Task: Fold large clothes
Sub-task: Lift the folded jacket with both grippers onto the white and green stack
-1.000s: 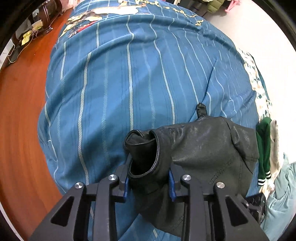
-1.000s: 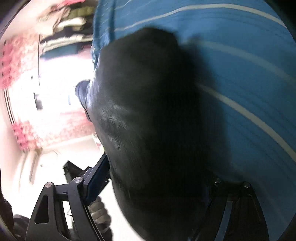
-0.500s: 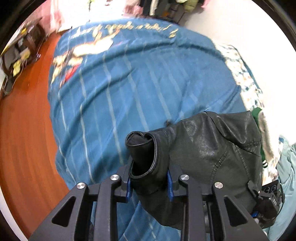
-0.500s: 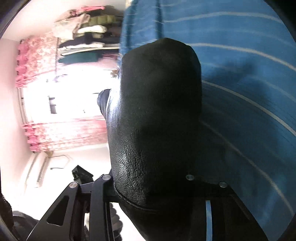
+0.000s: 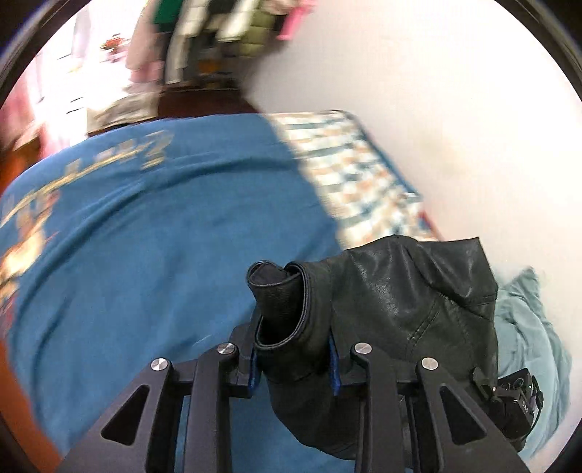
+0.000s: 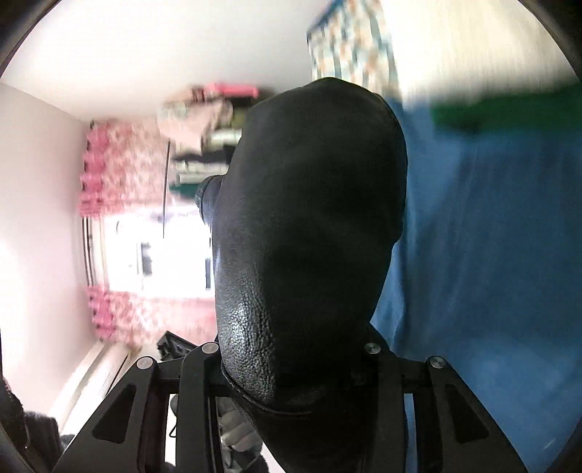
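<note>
A black leather jacket (image 5: 407, 313) hangs lifted above the blue striped bedspread (image 5: 163, 236). My left gripper (image 5: 293, 360) is shut on a rolled edge of the jacket, which bulges between its fingers. My right gripper (image 6: 291, 367) is shut on another part of the jacket (image 6: 309, 225), which fills the middle of the right wrist view and hides the fingertips. The right gripper's body shows in the left wrist view (image 5: 516, 396) at the lower right, just behind the jacket.
A checked sheet (image 5: 349, 174) lies along the white wall (image 5: 454, 109) at the bed's far side. A pale teal garment (image 5: 527, 327) lies at the right. A clothes rack (image 5: 218, 25) stands past the bed. Pink curtains (image 6: 120, 174) frame a bright window.
Both grippers have risen and tilted up with the jacket. The views swung from the bedspread toward the wall and far end of the room. Both grips held.
</note>
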Motion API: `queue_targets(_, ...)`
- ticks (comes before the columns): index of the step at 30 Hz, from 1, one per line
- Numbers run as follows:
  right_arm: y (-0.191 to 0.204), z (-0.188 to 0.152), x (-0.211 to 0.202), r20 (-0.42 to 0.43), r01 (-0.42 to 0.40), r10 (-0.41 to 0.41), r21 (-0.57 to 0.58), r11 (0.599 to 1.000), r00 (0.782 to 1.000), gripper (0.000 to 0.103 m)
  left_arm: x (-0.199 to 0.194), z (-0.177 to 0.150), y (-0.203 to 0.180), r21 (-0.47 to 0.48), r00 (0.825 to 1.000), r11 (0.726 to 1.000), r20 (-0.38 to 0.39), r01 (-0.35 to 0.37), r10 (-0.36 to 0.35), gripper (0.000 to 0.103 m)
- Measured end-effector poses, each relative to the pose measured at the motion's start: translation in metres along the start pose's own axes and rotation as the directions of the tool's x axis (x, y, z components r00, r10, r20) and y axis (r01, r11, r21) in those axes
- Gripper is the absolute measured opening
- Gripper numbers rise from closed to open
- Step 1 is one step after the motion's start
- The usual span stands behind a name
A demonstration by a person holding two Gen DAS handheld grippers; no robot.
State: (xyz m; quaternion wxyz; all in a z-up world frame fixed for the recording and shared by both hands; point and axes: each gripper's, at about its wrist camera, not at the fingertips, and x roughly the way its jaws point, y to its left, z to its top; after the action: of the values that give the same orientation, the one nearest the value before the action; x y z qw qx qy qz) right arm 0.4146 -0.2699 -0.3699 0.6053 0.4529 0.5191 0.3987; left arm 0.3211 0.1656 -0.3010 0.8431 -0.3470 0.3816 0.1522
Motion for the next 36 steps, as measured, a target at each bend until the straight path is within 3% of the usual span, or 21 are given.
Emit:
queue_targets(5,-0.013,0.105,-0.055,0.142,0.026,-0.028,0.018,0.999,0.989,0.041,0.098,0.050,-0.099,0.060,0.991,0.989,-0.038,0.133,-0.131,0.024)
queue_targets(8,-0.039,0.162,-0.077,0.179,0.034,-0.044,0.059,0.998,0.983,0.041,0.162,0.070,-0.147,0.091,0.981,0.978,-0.080,0.185,-0.178,0.024)
queue_targets(12,-0.103,0.225,-0.086,0.167,0.059,-0.081,0.134,0.989,0.983,0.040,0.241,0.070,-0.184,0.167,0.977,0.970,-0.146,0.179,-0.155,0.024)
queue_targets(16,-0.160,0.262,-0.090,0.140,0.118,-0.153,0.229,0.966,0.978,0.048,0.300,0.058,-0.187,0.222,0.966,0.962,-0.239,0.158,-0.104,0.025)
queue_targets(18,-0.176,0.259,-0.103,0.139,0.128,-0.165,0.247,0.961,0.976,0.053,0.307,0.047,-0.191,0.275,0.961,0.947,-0.261,0.165,-0.092,0.027)
queue_targets(20,-0.174,0.252,-0.112,0.123,0.183,-0.217,0.244,0.952,0.968,0.061,0.301,0.039,-0.198,0.343,0.966,0.927,-0.251,0.150,-0.063,0.028)
queue_targets(22,-0.154,0.254,-0.103,0.101,0.295,-0.322,0.216,0.931,0.941,0.069,0.293,0.038,-0.203,0.393,0.970,0.912,-0.242,0.122,-0.025,0.029)
queue_targets(23,-0.138,0.249,-0.101,0.101,0.382,-0.403,0.179,0.907,0.910,0.075,0.289,0.039,-0.206,0.412,0.971,0.905,-0.240,0.110,-0.009,0.029)
queue_targets(24,-0.121,0.242,-0.098,0.107,0.472,-0.489,0.151,0.869,0.866,0.078,0.288,0.038,-0.208,0.428,0.972,0.899,-0.234,0.096,0.008,0.030)
queue_targets(25,-0.114,0.234,-0.092,0.111,0.542,-0.556,0.129,0.830,0.824,0.088,0.281,0.037,-0.212,0.465,0.977,0.883,-0.210,0.064,0.040,0.034)
queue_targets(27,-0.080,0.213,-0.081,0.156,0.763,-0.760,0.055,0.645,0.631,0.092,0.274,0.035,-0.218,0.522,0.983,0.853,-0.159,0.008,0.088,0.059)
queue_targets(28,-0.072,0.205,-0.076,0.167,0.807,-0.801,0.043,0.589,0.575,0.092,0.270,0.035,-0.220,0.547,0.985,0.837,-0.133,-0.018,0.108,0.089)
queue_targets(29,-0.060,0.192,-0.071,0.190,0.859,-0.848,0.036,0.510,0.495,0.092,0.263,0.033,-0.223,0.576,0.986,0.816,-0.103,-0.046,0.128,0.099)
queue_targets(30,-0.049,0.178,-0.065,0.212,0.895,-0.878,0.033,0.445,0.429,0.092,0.255,0.031,-0.226,0.604,0.988,0.795,-0.076,-0.064,0.138,0.099)
queue_targets(31,-0.043,0.170,-0.064,0.222,0.911,-0.892,0.033,0.411,0.395,0.092,0.247,0.029,-0.228,0.626,0.988,0.777,-0.059,-0.073,0.140,0.099)
queue_targets(32,-0.032,0.153,-0.058,0.242,0.934,-0.909,0.035,0.356,0.338,0.093,0.234,0.024,-0.232,0.653,0.990,0.754,-0.041,-0.079,0.139,0.099)
queue_targets(33,-0.026,0.146,-0.055,0.253,0.943,-0.916,0.037,0.330,0.311,0.093,0.226,0.022,-0.233,0.669,0.990,0.739,-0.033,-0.081,0.138,0.099)
queue_targets(35,-0.008,0.130,-0.045,0.280,0.962,-0.931,0.076,0.263,0.233,0.093,0.207,0.016,-0.233,0.696,0.989,0.711,-0.008,-0.098,0.145,0.099)
queue_targets(36,-0.003,0.116,-0.050,0.291,0.962,-0.931,0.091,0.257,0.221,0.093,0.196,0.014,-0.233,0.711,0.990,0.697,0.002,-0.099,0.138,0.099)
